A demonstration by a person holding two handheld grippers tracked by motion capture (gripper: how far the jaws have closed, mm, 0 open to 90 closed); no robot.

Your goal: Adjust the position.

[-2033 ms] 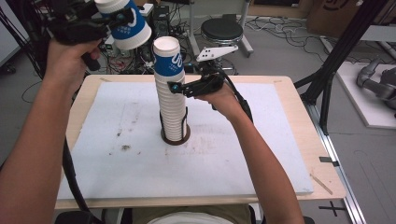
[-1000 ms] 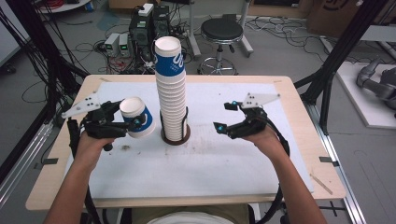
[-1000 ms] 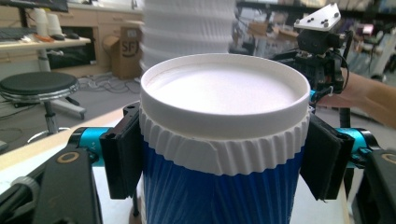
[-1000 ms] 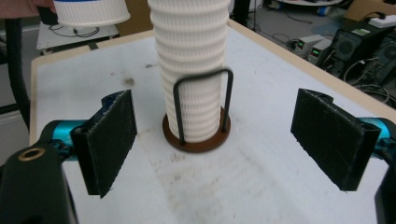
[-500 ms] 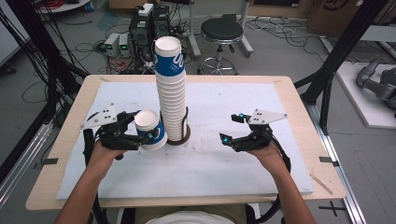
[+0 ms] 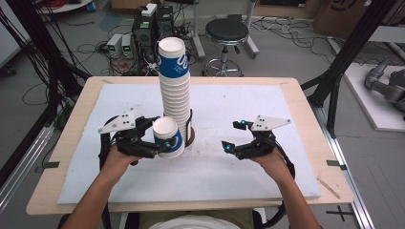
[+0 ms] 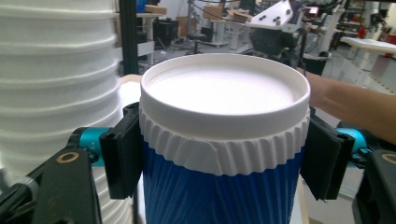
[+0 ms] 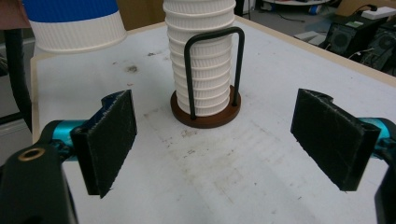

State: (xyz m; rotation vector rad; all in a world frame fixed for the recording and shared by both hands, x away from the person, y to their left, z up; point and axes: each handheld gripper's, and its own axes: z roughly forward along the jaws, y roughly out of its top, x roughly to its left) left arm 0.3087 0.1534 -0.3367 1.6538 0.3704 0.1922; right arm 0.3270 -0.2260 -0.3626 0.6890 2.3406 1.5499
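A tall stack of paper cups (image 6: 175, 90) stands in a brown round holder (image 6: 191, 138) with a black wire hoop (image 8: 214, 65) at the table's middle. My left gripper (image 6: 157, 143) is shut on a single blue-and-white cup (image 6: 168, 137), upside down, just left of the stack's base. In the left gripper view the cup (image 7: 224, 140) sits between both black pads (image 7: 122, 154). My right gripper (image 6: 231, 136) stands open to the right of the holder, low over the board, with nothing between its pads (image 8: 109, 140). The stack (image 8: 201, 60) lies ahead of it.
A white board (image 6: 248, 105) covers the wooden table (image 6: 296, 90), stained near the holder. Beyond the far edge stand a black stool (image 6: 227, 33), electronics boxes and cables on the floor. Black frame posts (image 6: 344, 52) rise at the right.
My left gripper has brought the cup down and rightward, close against the stack's base. My right gripper has sunk and drawn back toward the near side, still open.
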